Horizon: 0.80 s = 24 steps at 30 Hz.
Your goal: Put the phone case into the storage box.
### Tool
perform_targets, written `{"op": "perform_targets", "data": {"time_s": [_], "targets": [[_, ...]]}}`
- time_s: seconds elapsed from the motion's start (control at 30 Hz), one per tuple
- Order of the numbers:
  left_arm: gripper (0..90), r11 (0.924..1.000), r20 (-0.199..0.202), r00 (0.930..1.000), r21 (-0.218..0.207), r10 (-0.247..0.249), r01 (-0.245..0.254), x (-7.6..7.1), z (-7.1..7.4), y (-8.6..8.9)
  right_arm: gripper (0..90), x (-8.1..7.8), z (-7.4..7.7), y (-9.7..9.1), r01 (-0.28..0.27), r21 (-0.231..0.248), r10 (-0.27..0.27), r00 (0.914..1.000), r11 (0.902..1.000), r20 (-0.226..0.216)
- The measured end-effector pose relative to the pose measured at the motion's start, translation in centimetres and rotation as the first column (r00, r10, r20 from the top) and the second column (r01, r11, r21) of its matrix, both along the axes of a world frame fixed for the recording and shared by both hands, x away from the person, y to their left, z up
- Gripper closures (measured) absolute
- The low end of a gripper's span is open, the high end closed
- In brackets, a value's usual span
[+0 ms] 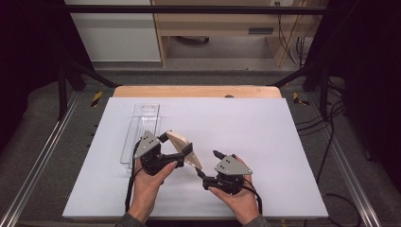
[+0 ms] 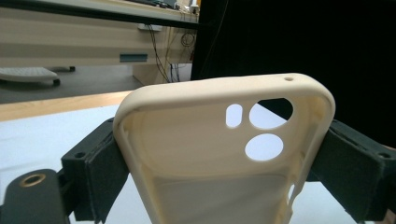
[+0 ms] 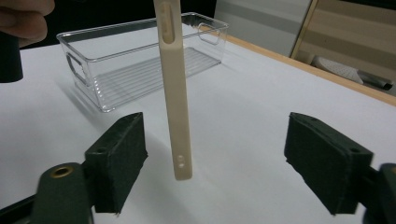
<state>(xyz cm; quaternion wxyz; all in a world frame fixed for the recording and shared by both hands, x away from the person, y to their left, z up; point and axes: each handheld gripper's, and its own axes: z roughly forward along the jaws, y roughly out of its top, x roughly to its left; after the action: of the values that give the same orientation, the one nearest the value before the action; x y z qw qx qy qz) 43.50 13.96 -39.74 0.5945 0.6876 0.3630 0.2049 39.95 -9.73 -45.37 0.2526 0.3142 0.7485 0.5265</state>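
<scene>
Left gripper view puts the cream-coloured soft plastic phone case (image 2: 219,154) right in front of me, its hollow inner side facing the camera, the camera cut-outs near its top, and my two black padded jaws pressing on its long edges, one on each side, so my left gripper (image 2: 224,163) is clamped on the case. From the high view the case (image 1: 184,147) is lifted off the white table top (image 1: 265,132), tilted, near the front middle of the table, with my left gripper (image 1: 176,149) around it and my left hand (image 1: 149,182) behind. In the right gripper view I see the same case (image 3: 175,98) edge-on, hanging upright above the table, its lower end between my right jaws but touching neither; those jaws stand wide apart. My right gripper (image 1: 208,164) sits just right of the case, held by my right hand (image 1: 239,198). Behind the case, toward the left of the table, lies a clear rectangular plastic bin (image 1: 141,130) with handle cut-outs, resting on the white surface (image 3: 243,121).
</scene>
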Motion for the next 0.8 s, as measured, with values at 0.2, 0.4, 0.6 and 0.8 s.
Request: {"op": "perform_targets", "data": {"time_s": [0.2, 0.4, 0.6, 0.8], "targets": [[9.9, 0.9997, 0.032, 0.9995, 0.025, 0.006, -0.007, -0.1, 0.5, -0.3, 11.2, 0.0, 0.0, -1.8, 0.017, 0.034, -0.018, 0.9998, 0.9993, 0.011], [9.9, 0.9988, 0.058, 0.9982, 0.046, 0.013, -0.016, -0.1, 0.9, -0.5, 9.1, 0.3, -0.7, -3.8, 0.059, 0.076, -0.06, 0.9982, 0.9954, 0.009], [9.9, 0.9984, 0.086, 0.996, 0.049, 0.025, -0.029, -0.1, 1.8, -0.4, 9.6, 0.7, -1.5, -5.5, 0.112, 0.078, -0.113, 0.9935, 0.9907, 0.014], [10.0, 0.9975, 0.106, 0.9934, 0.05, 0.043, -0.049, 0.0, 2.7, 0.1, 9.2, 0.9, -2.3, -6.7, 0.167, 0.079, -0.17, 0.9847, 0.9829, 0.038]]}}
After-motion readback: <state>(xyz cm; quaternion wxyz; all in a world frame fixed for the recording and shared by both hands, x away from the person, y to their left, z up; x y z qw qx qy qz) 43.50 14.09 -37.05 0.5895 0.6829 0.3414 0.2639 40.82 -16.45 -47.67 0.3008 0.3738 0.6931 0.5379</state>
